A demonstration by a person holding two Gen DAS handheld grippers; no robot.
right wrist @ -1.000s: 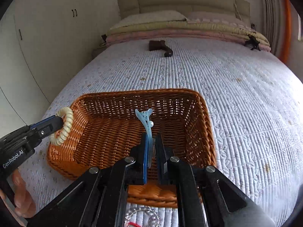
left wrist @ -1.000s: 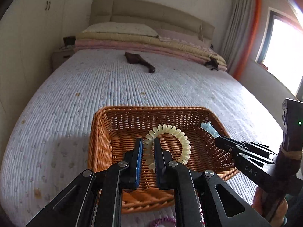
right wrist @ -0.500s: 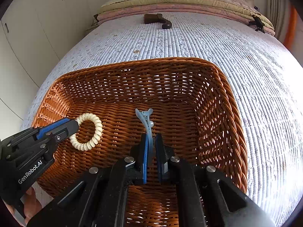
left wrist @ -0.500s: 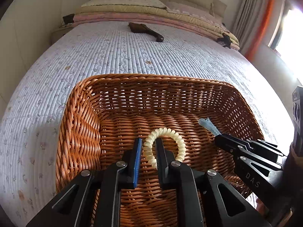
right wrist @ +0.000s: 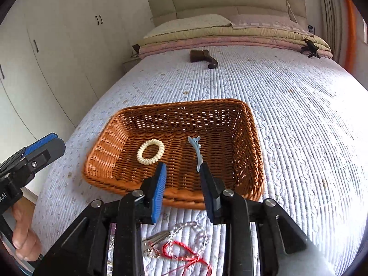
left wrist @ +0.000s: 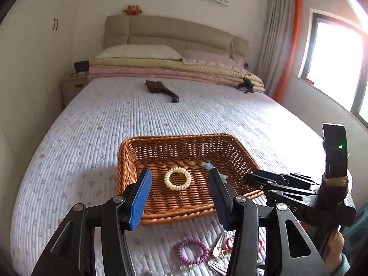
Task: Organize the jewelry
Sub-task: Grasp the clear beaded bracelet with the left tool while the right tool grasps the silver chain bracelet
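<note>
Both grippers are hanging over the near edge of the wicker basket point(right wrist: 250, 151), and both are standing wide open with nothing between their pads. The left gripper point(left wrist: 181, 197) is holding nothing; the cream coil hair tie point(left wrist: 177, 178) is lying flat on the basket floor just ahead of its jaws, almost centred in the gap. The right gripper point(right wrist: 182, 187) is equally empty, and the blue hair clip point(right wrist: 196, 151) is resting in the basket just beyond its right-hand finger, its long axis running away from the jaws toward the far wall.

What is waiting to be picked up is lying the other way: on the bedspread point(right wrist: 287, 115), short of the basket and beneath the jaws. A purple coil tie point(left wrist: 192, 251) is sitting under the left gripper, slightly toward its right finger. A silver chain point(right wrist: 184, 228), a metal clip point(right wrist: 153, 240) and a red cord point(right wrist: 186, 254) are bunched directly under the right gripper's opening. My guess is each hand is nearest its own pile, so the next reach calls for pulling back and dipping down.
</note>
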